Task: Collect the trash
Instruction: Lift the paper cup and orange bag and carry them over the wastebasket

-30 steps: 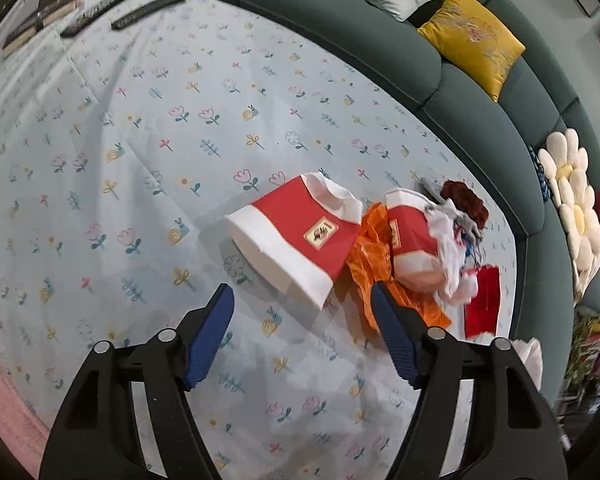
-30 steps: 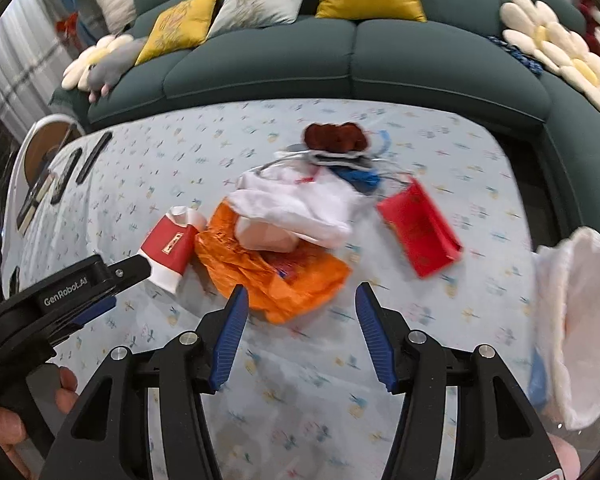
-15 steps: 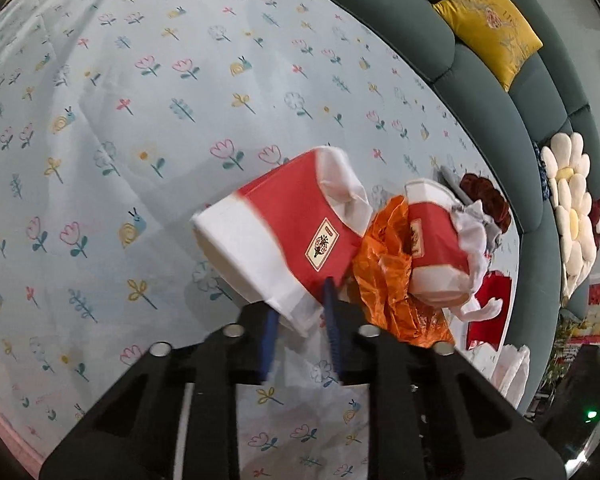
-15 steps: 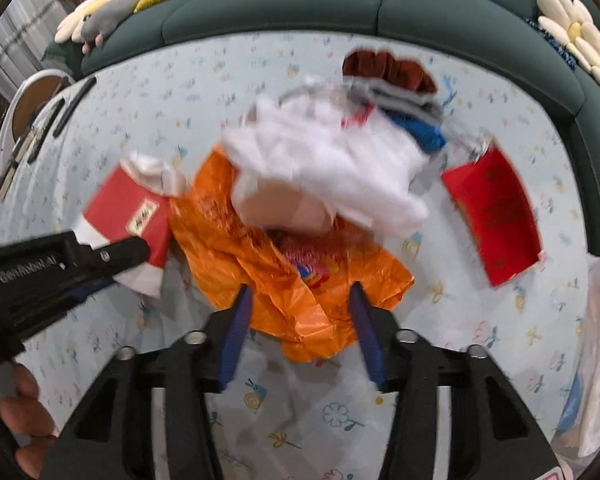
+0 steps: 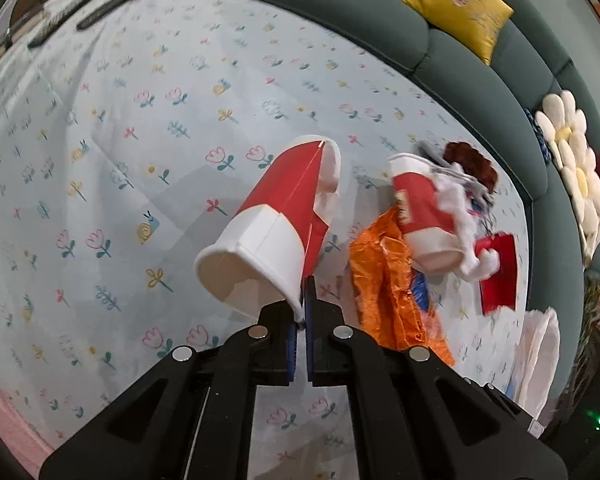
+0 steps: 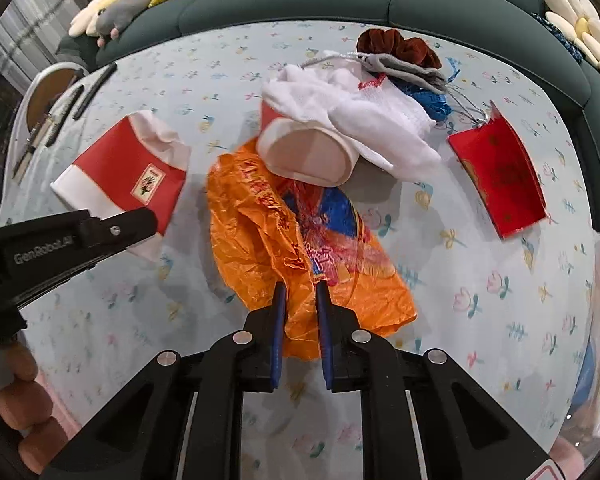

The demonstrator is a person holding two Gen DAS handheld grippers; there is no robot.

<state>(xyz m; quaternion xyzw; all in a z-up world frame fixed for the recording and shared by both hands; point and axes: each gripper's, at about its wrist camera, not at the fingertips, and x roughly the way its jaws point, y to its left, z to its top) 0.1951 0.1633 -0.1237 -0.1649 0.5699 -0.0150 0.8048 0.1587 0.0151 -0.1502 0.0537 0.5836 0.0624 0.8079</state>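
My left gripper [image 5: 301,288] is shut on the rim of a crushed red and white paper cup [image 5: 276,224] and holds it above the flowered tablecloth [image 5: 140,140]. The cup also shows in the right wrist view [image 6: 128,176], with the left gripper [image 6: 148,220] at its lower edge. My right gripper [image 6: 300,292] is shut on a crumpled orange plastic bag [image 6: 300,240]. A second red and white cup [image 6: 304,156] lies on the bag's far end under a white cloth [image 6: 360,120]. A red envelope [image 6: 500,176] lies to the right.
A brown scrunchie [image 6: 396,46], grey string and blue scrap [image 6: 432,100] lie behind the pile. Remote controls [image 5: 112,0] lie at the table's far left. A green sofa [image 5: 340,20] with yellow cushions curves round the back. A white bag [image 5: 540,356] hangs at the right.
My left gripper closed on the cup's rim and lifted it off the cloth. My right gripper moved in and closed on the orange bag.
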